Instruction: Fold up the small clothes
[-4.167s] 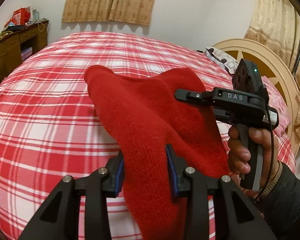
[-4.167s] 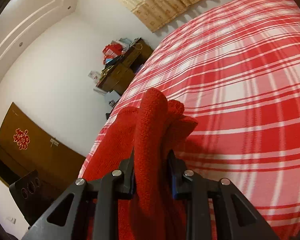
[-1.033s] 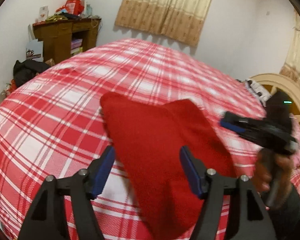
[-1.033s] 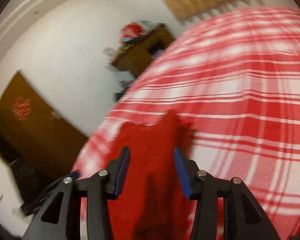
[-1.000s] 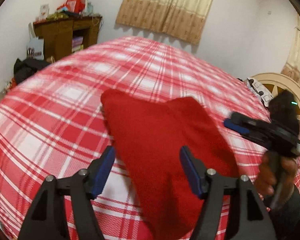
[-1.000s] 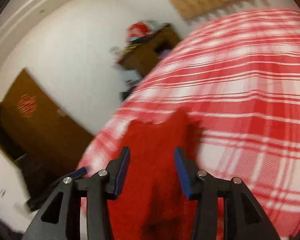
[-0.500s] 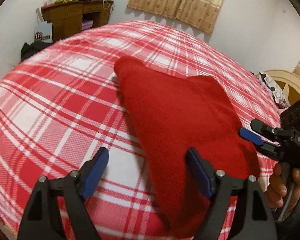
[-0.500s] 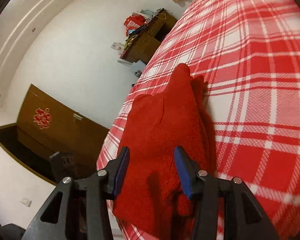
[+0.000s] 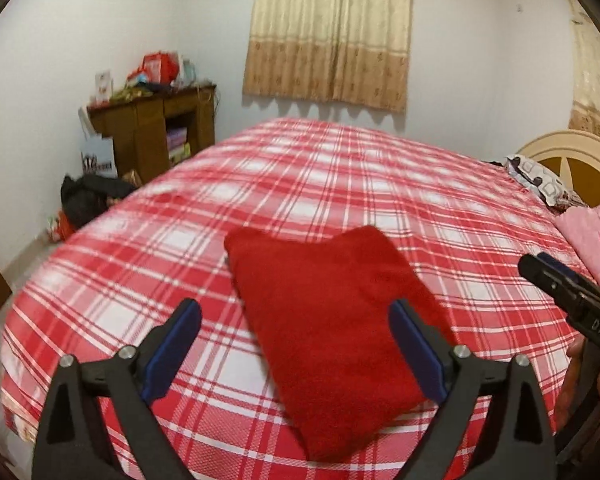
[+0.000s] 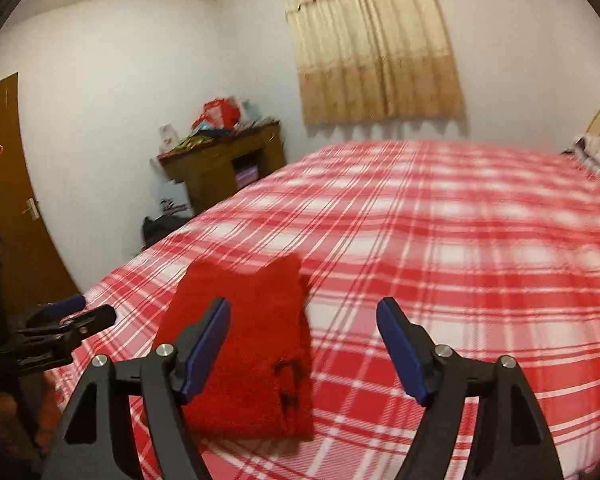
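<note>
1. Left wrist view: folded red garment (image 9: 332, 336) lay flat on the plaid bed (image 9: 340, 184).
2. Left gripper (image 9: 296, 350) was opening, its jaws apart above the garment, nothing grasped.
3. Right gripper (image 10: 304, 346) was also opening, released, garment (image 10: 244, 352) lying below its left finger.

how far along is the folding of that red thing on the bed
Done, by the look of it: the red garment lies folded in a compact bundle on the plaid bed. In hand: nothing. The left gripper and right gripper are both opening, with nothing pinched between the pads. Left: perhaps tidying the ragged edge nearest the right gripper; no other clothes to fold are visible.
</note>
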